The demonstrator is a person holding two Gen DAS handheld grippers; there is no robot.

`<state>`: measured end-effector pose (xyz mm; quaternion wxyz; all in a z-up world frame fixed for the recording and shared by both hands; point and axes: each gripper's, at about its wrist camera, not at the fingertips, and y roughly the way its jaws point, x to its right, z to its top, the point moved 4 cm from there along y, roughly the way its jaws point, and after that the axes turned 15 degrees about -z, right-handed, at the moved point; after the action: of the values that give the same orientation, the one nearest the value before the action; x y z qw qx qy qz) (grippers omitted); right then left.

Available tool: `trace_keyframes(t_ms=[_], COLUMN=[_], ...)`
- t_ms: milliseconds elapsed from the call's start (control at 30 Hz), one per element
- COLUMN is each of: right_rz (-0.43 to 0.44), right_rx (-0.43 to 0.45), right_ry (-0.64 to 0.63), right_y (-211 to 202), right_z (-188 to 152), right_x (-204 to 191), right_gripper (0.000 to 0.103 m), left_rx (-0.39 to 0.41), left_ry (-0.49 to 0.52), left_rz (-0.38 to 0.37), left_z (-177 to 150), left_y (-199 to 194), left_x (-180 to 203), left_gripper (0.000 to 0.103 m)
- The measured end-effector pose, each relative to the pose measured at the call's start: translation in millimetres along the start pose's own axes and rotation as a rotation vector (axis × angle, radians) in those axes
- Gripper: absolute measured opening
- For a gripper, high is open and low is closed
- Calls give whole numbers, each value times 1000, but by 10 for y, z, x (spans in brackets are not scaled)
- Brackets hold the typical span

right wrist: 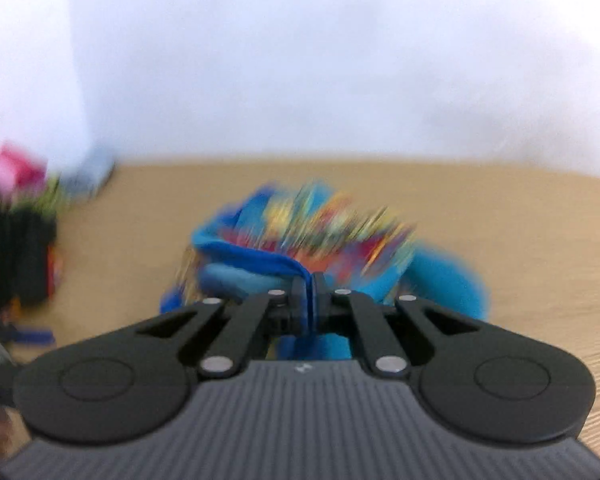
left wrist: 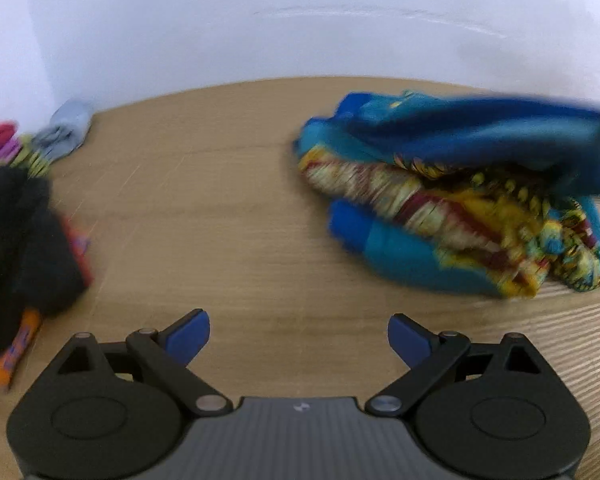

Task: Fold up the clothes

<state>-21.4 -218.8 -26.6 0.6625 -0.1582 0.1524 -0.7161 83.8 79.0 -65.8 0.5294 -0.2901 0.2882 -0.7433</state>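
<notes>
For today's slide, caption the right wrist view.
Right gripper shut on a blue patterned cloth garment over a tan wooden table.

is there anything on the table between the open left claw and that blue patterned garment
Nothing visible. Bare wooden table lies between the open left claw and the blue patterned garment. The pile of dark clothes sits off to the other side. The right claw already pinches the garment's edge.

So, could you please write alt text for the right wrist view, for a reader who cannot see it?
The right hand-held gripper is shut on the blue edge of a colourful patterned garment, bunched on a wooden table. A blurred pile of other clothes lies at the left, before a white wall.
</notes>
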Motion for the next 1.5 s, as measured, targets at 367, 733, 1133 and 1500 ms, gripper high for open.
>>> trace_keyframes(t_ms=[367, 733, 1133, 1500], right_rz=[-478, -508, -236, -175], right_rx=[217, -235, -387, -403], right_ry=[208, 242, 36, -6], right_y=[-1609, -1556, -154, 417], right_z=[74, -1055, -1443, -1298], right_x=[1155, 1531, 1094, 930], right_gripper=[5, 10, 40, 40], left_rx=[24, -15, 33, -53], left_ry=[144, 144, 462, 709], left_rz=[-151, -161, 14, -69], left_z=[419, 515, 1199, 1662], left_y=[147, 325, 806, 1509], left_x=[429, 674, 491, 107], left_gripper=[98, 99, 99, 99])
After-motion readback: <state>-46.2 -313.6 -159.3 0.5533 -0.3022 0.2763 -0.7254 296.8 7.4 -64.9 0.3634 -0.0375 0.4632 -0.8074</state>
